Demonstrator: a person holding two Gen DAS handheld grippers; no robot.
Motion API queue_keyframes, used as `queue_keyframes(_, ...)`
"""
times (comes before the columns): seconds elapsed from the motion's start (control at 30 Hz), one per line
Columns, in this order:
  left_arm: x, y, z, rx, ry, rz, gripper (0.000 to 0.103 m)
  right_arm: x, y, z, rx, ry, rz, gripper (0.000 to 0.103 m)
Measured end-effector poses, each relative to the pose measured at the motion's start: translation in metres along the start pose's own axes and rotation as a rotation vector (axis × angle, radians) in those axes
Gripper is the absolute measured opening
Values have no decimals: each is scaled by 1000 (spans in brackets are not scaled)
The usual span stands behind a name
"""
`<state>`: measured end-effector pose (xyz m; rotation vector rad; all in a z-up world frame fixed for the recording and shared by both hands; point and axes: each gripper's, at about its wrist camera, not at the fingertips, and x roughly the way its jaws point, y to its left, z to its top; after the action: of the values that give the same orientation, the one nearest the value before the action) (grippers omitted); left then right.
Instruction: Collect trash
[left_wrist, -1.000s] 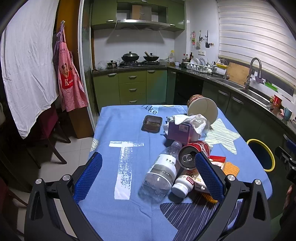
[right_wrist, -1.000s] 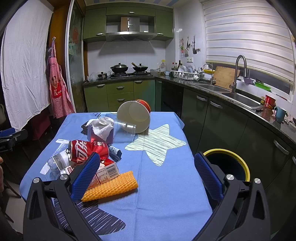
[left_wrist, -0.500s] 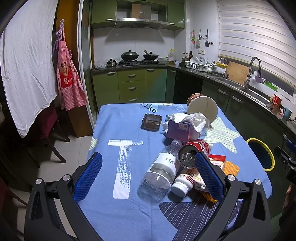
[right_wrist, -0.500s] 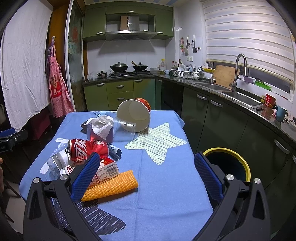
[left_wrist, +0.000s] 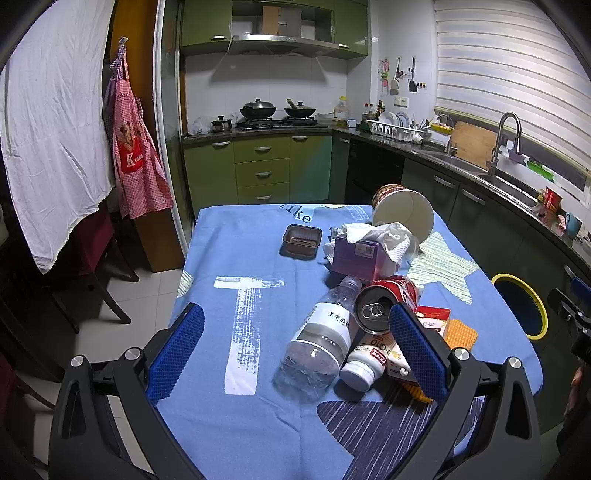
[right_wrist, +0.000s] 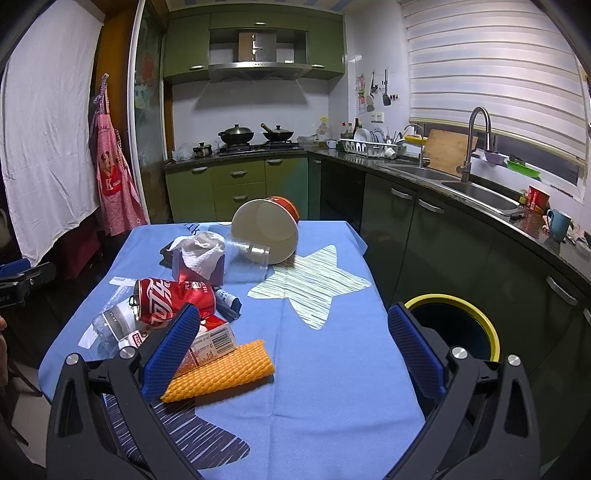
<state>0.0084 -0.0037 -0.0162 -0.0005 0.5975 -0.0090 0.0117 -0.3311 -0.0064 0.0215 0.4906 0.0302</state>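
Trash lies in a heap on the blue tablecloth (left_wrist: 236, 236): a clear plastic bottle (left_wrist: 319, 338), a red cola can (left_wrist: 384, 301), a white pill bottle (left_wrist: 367, 360), a small carton (right_wrist: 210, 339), an orange mesh sleeve (right_wrist: 221, 371), a purple tissue box (left_wrist: 360, 256) and a tipped paper bucket (left_wrist: 404, 218). A yellow-rimmed bin (right_wrist: 452, 332) stands right of the table. My left gripper (left_wrist: 293, 347) is open above the near edge, facing the bottle. My right gripper (right_wrist: 291, 347) is open above the cloth, beside the heap.
A dark plastic tray (left_wrist: 301, 240) sits mid-table. A clear cup (right_wrist: 245, 260) lies by the bucket. Green cabinets and a counter with a sink (right_wrist: 476, 192) run along the right. A chair (left_wrist: 92, 258) and hanging apron (left_wrist: 135, 155) are on the left.
The left wrist view shifted slightly between the earlier frames. The right view is nearly unchanged. Both grippers stay open and the trash has not moved.
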Motion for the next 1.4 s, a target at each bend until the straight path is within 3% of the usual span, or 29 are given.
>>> queue_keyframes(1.4, 4, -1, -2, 4, 12, 0, 99, 0, -1, 1, 2, 5, 0, 97)
